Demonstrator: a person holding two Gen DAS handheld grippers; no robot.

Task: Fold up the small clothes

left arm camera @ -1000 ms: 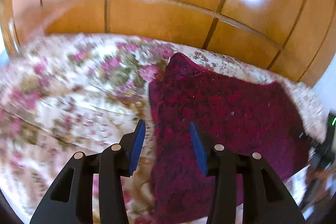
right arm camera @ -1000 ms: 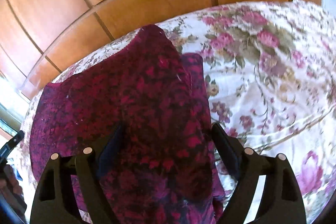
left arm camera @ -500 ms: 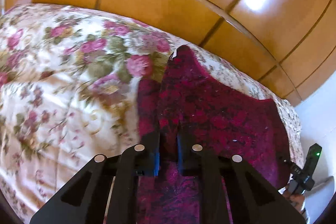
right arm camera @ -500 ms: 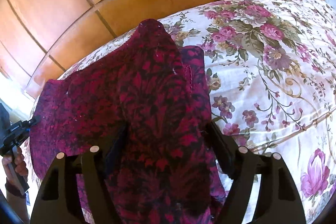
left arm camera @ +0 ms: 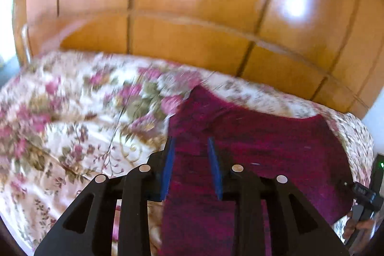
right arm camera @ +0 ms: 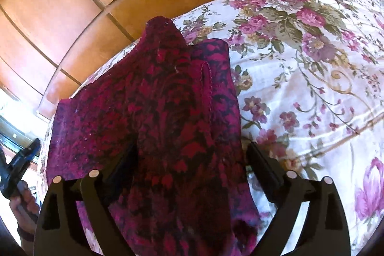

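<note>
A dark red patterned garment (left arm camera: 264,140) lies on the floral bedspread (left arm camera: 72,112), its left side folded inward. My left gripper (left arm camera: 190,139) hovers over that folded edge. Its blue pads (left arm camera: 168,167) are opening and stand apart from the cloth, which shows below the gap. In the right wrist view the garment (right arm camera: 156,97) bulges up in a fold between the fingers of my right gripper (right arm camera: 192,144). Those jaws are opening wide, and the cloth drapes over their inner sides and hides the pads.
A glossy wooden panelled wall (left arm camera: 192,35) runs behind the bed. The bedspread (right arm camera: 312,88) stretches out to the right of the garment. A hand (right arm camera: 24,198) shows at the lower left of the right wrist view.
Half a second ago the left gripper was shut on the garment's folded edge; its pads have since parted and it has pulled back and up. The right fingers have spread wider around the fold.
</note>
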